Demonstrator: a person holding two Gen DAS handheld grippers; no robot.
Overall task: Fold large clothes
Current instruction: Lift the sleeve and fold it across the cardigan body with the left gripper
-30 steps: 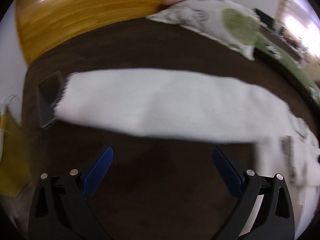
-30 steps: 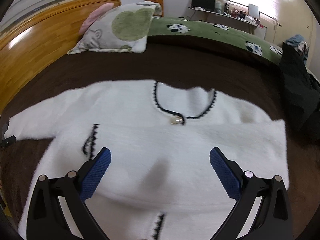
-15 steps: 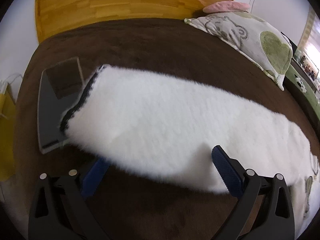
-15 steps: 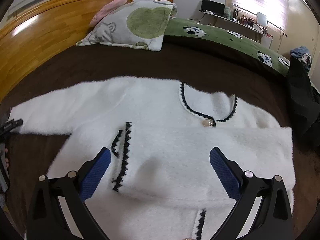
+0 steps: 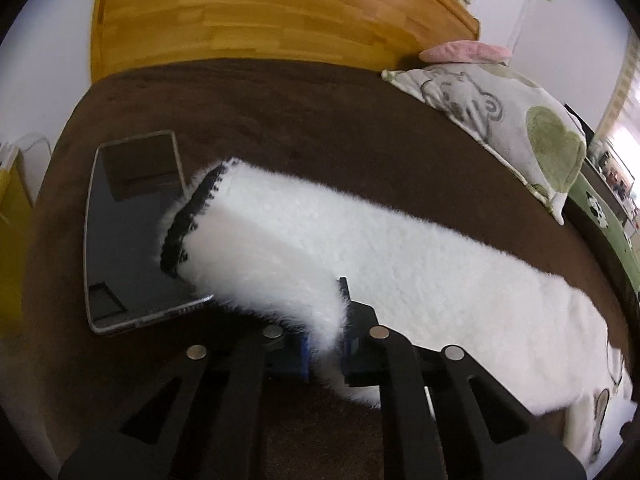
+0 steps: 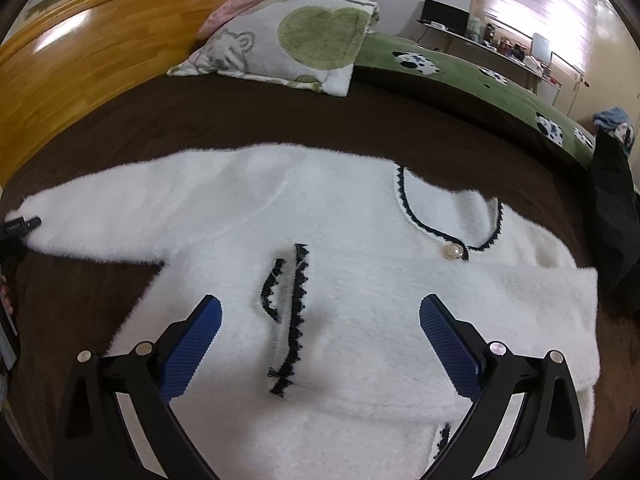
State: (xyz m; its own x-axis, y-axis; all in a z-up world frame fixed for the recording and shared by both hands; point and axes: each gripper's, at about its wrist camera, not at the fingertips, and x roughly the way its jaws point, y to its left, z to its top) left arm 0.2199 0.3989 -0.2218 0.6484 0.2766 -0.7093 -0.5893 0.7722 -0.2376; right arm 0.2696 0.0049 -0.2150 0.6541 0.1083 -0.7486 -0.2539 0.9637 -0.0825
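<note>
A fluffy white cardigan [image 6: 360,280] with black trim lies flat on the brown bed cover [image 6: 240,120]. Its right sleeve is folded across the chest. Its left sleeve [image 5: 400,264] stretches out, with the black-trimmed cuff [image 5: 188,224] resting on a tablet [image 5: 124,236]. My left gripper [image 5: 326,344] is shut on the near edge of this sleeve, close to the cuff. My right gripper [image 6: 320,344] is open and empty, hovering over the cardigan's front near a black-trimmed pocket [image 6: 288,308].
A wooden headboard [image 5: 260,12] runs along the far side. A bear-and-heart pillow [image 6: 292,40] and a pink cushion [image 5: 464,50] lie by it. A green blanket [image 6: 460,76] and dark clothes [image 6: 612,204] are at the right. A yellow bag [image 5: 12,216] stands at the left.
My left gripper moved forward onto the sleeve and closed on its near edge. My right gripper shifted left over the cardigan and stayed open.
</note>
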